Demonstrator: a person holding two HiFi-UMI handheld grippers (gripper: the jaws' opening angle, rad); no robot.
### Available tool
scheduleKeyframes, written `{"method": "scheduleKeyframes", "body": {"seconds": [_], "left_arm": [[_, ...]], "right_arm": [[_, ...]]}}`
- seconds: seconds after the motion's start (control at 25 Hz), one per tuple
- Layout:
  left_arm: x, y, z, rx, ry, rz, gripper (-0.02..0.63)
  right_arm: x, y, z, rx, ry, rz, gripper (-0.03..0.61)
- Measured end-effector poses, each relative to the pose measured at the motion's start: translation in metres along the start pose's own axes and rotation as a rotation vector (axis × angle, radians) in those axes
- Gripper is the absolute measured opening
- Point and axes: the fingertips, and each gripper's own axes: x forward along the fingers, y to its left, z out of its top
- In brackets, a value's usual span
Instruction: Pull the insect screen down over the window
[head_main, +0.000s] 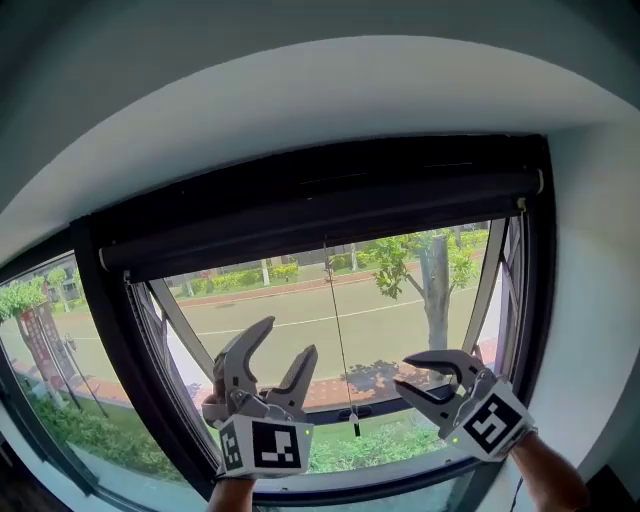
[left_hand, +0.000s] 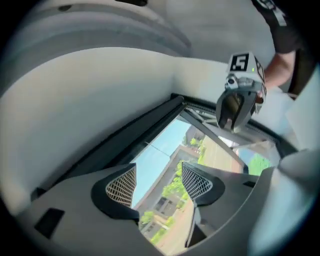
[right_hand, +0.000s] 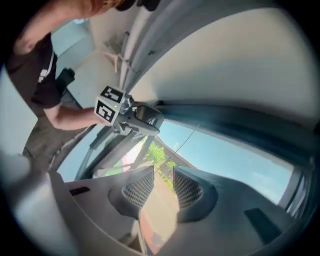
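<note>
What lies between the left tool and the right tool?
A thin dark pull cord with a small black end weight hangs there, touching neither the left tool nor the right tool; the head view shows it.

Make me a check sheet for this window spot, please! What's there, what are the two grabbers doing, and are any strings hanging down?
Surface: no table; the work is at the dark window frame, set in a white wall.
Job's things: the screen box runs across the top; no screen covers the opening.
Clutter: nothing seen.
Grippers: left gripper and right gripper are both open and empty, held up before the window, touching nothing.
Cables: one thin pull cord hangs from the box at mid-window, with a small dark toggle at its end, between the grippers.
Surroundings: outside, a road, a tree and bushes.
</note>
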Motion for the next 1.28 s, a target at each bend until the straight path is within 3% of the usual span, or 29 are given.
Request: {"method": "scheduleKeyframes", "body": {"seconds": [0.16, 0.28, 0.36, 0.48, 0.68, 0.92, 1.04, 1.28], "left_arm": [[0.03, 0.036, 0.004, 0.235, 0.052, 0.048, 0.284], [0.05, 0.047, 0.011, 0.383, 0.082, 0.045, 0.284], [0.063, 0.05, 0.013, 0.433, 0.106, 0.018, 0.282], [0.078, 0.05, 0.011, 0.405, 0.143, -0.059, 0.282], [0.089, 0.059, 0.008, 0.376, 0.179, -0.098, 0.281], [0.091, 0.06, 0.007, 0.432, 0.235, -0.135, 0.138], [0.095, 0.066, 0.005, 0.461, 0.272, -0.113, 0.135], [0.106, 0.07, 0.003, 0.476, 0.305, -0.093, 0.067]], "right_arm": [[0.023, -0.041, 0.041, -0.33, 0.044, -0.128, 0.101], [0.037, -0.073, 0.065, -0.501, 0.093, -0.19, 0.101], [0.045, -0.092, 0.078, -0.575, 0.12, -0.214, 0.1], [0.056, -0.111, 0.091, -0.656, 0.161, -0.223, 0.1], [0.068, -0.126, 0.103, -0.682, 0.184, -0.2, 0.1], [0.077, -0.134, 0.105, -0.673, 0.193, -0.193, 0.1], [0.08, -0.136, 0.106, -0.677, 0.194, -0.201, 0.1], [0.09, -0.142, 0.108, -0.707, 0.226, -0.23, 0.1]]}}
